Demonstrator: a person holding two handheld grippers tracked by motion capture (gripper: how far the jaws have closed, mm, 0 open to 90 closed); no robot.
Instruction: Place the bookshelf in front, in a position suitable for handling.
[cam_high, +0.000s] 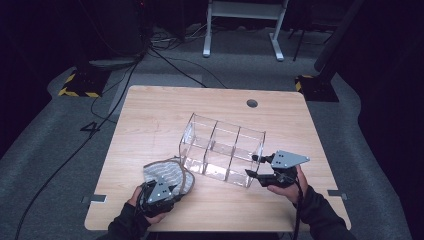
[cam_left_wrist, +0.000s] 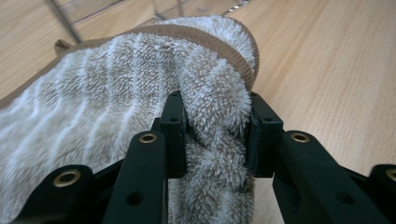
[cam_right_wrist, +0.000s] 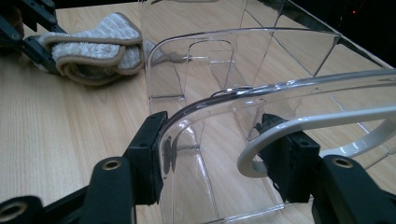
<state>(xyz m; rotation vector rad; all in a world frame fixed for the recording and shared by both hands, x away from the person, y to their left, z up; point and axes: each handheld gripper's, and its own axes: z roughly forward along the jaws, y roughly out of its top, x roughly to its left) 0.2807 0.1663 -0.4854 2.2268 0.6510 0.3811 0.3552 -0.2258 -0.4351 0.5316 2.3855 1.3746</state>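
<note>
Pale desk (cam_high: 150, 115): towel (cam_high: 167, 172) pinched by left claw (cam_left_wrist: 215, 135); organizer (cam_high: 222, 147) apparently clamped by right claw (cam_right_wrist: 219, 154); lifting towel toward a compartment comes next.

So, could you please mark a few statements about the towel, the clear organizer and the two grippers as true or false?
1. The left gripper pinches a fold of the striped towel. True.
2. The clear organizer has three compartments in a row. True.
3. The towel lies inside the organizer. False: it lies on the table beside it.
4. The right gripper hangs clear above the organizer. False: its jaws straddle the end wall.
</note>
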